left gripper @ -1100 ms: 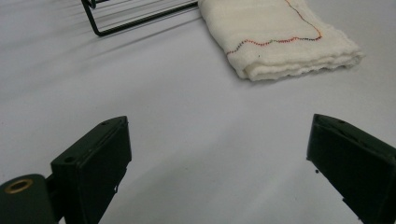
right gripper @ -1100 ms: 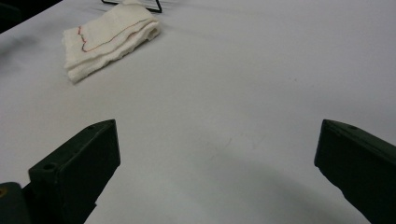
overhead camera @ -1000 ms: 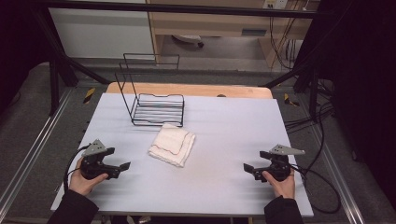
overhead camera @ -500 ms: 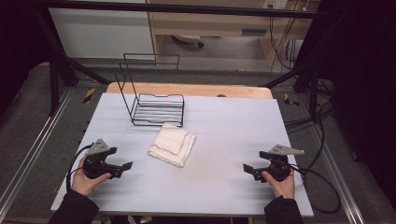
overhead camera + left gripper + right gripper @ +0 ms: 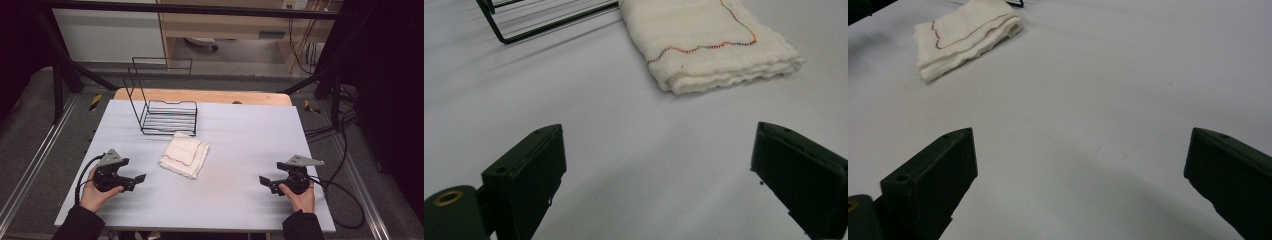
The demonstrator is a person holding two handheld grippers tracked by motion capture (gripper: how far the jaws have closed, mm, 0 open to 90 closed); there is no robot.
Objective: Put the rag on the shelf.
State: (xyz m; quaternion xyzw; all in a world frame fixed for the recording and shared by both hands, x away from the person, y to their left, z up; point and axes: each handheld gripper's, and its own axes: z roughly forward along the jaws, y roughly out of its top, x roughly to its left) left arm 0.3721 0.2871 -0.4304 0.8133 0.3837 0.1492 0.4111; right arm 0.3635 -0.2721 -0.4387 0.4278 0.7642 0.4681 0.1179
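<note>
Two claws are sitting wide apart on the surface right now, one near each front corner, and neither is gripping anything. Biggest thing out there besides the surface itself is the wire rack, standing toward the back left with its tall side upright. The folded cloth is lying just in front of the rack, its far corner close to or maybe touching the rack's bottom wire; can't quite tell.

The left claw is resting released, jaws spread wide, pointing toward the cloth, and it's the nearer of the two. In the left gripper view the cloth is showing its thick folded edge facing the claw, with the coloured stitching on top. The right claw is also hanging open, well apart from the cloth.

My guess is the cloth is what's getting picked up. If so, I'd be going in low with the left claw, keeping the jaws spread, and pinching the whole stack at that folded edge rather than a single top layer, otherwise it's probably unfolding mid-lift. Also watching the rack wire behind so nothing snags.
</note>
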